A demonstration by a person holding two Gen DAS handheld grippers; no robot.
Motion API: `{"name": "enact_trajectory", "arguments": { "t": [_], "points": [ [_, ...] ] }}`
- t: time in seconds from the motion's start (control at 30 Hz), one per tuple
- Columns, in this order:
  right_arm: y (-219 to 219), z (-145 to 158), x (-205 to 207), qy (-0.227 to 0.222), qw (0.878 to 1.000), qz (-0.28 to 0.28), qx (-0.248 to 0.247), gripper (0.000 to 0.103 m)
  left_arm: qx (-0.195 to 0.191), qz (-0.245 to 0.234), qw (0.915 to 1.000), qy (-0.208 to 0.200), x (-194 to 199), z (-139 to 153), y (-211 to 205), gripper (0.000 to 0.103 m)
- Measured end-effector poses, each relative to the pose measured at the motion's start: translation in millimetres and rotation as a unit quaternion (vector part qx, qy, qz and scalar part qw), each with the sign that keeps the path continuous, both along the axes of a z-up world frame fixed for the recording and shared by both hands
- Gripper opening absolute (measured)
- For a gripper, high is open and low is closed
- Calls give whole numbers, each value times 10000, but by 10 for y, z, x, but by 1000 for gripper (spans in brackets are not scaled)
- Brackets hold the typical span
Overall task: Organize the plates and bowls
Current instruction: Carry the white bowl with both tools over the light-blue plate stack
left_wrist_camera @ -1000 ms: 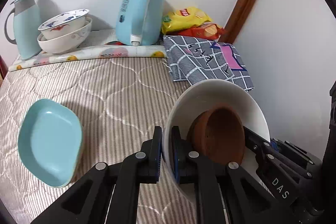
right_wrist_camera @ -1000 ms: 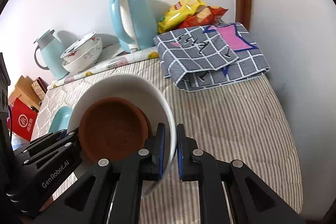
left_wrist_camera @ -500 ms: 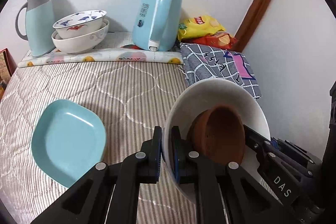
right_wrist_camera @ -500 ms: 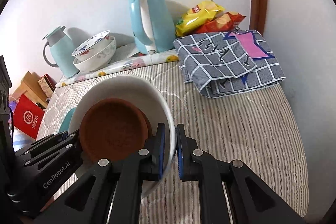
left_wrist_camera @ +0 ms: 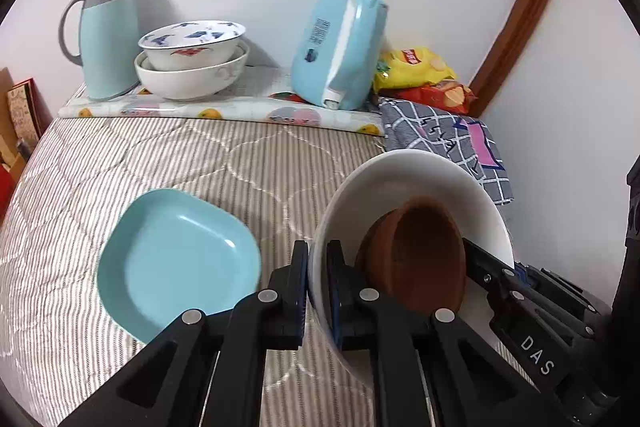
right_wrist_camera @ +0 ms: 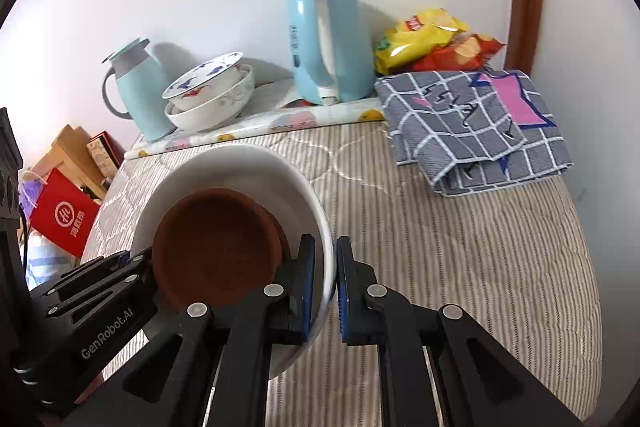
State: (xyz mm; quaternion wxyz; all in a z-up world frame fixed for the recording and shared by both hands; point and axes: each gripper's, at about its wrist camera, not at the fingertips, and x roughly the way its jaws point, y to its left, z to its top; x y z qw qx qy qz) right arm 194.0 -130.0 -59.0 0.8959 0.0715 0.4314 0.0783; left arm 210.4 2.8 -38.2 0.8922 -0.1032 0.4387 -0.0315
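Both grippers, left (left_wrist_camera: pixel 318 291) and right (right_wrist_camera: pixel 325 291), are clamping their fingers on the white bowl's (left_wrist_camera: pixel 404 171) opposite rims, the brown bowl (left_wrist_camera: pixel 424 251) sitting inside it.

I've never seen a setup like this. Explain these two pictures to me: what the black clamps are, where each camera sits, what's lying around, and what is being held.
The black clamps are two hand-held grippers, one in each of a person's hands. Each carries a fisheye camera looking along its fingers, so each picture is one gripper's own view.

The left gripper and right gripper are each shut on opposite rims of a white bowl, which holds a brown clay dish.

On the striped quilt lies a light blue plate. By the wall stand a jug, two stacked bowls, a blue kettle, snack bags and a folded checked cloth.
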Motion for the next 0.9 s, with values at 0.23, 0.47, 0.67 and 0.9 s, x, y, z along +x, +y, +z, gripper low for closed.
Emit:
{"name": "enact_trajectory", "arguments": {
  "t": [0.23,0.47,0.67,0.9],
  "points": [
    [304,5,63,10,9997,227,-1,10,-27,211,9998,6,-23,-13,304,10],
    [612,-47,126,65,9991,424,-44,10,-79,413,9991,47,-38,-64,616,10],
    [834,-123,197,159,9983,552,-72,10,-82,570,9983,108,-31,-157,838,10],
    [1055,-234,277,280,9971,690,-151,10,-151,681,9974,196,-17,-267,1045,10]
  ]
}}
